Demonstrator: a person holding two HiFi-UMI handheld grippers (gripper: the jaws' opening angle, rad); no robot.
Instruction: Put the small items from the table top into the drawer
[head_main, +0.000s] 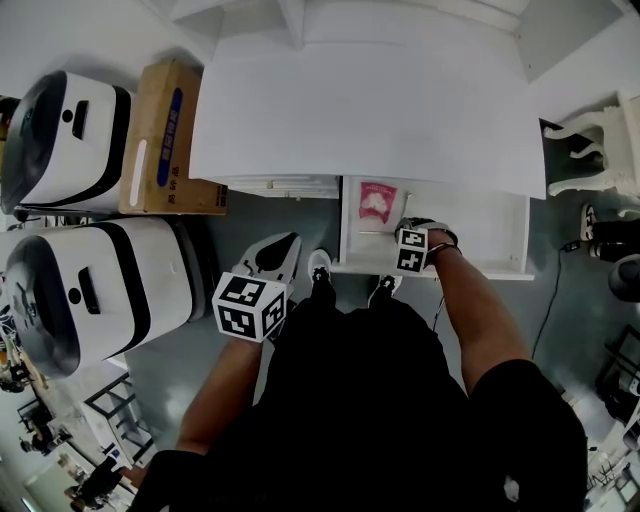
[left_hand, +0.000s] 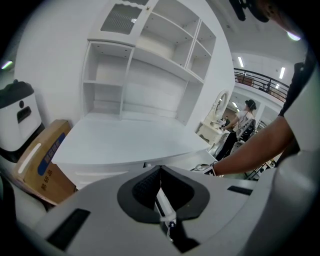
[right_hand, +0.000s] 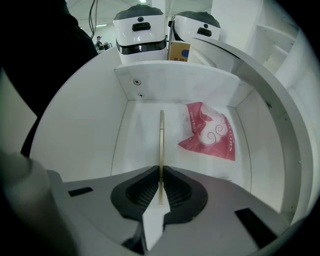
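Note:
The drawer (head_main: 480, 232) under the white table top (head_main: 360, 110) stands pulled out. A pink packet (head_main: 377, 201) lies flat in its left part. My right gripper (head_main: 404, 230) reaches down into the drawer beside the packet. In the right gripper view, the right gripper (right_hand: 160, 172) is shut on a thin flat card (right_hand: 161, 140) seen edge-on, which points toward the drawer's back wall (right_hand: 170, 82); the pink packet (right_hand: 212, 132) lies to its right. My left gripper (head_main: 283, 245) hangs low outside the drawer. Its jaws (left_hand: 160, 170) are shut with nothing between them. The table top (left_hand: 130, 140) shows bare.
A cardboard box (head_main: 165, 135) and two white-and-black machines (head_main: 65, 140) (head_main: 90, 290) stand on the floor left of the table. A white chair (head_main: 600, 140) is at the right. White shelves (left_hand: 150, 75) rise behind the table.

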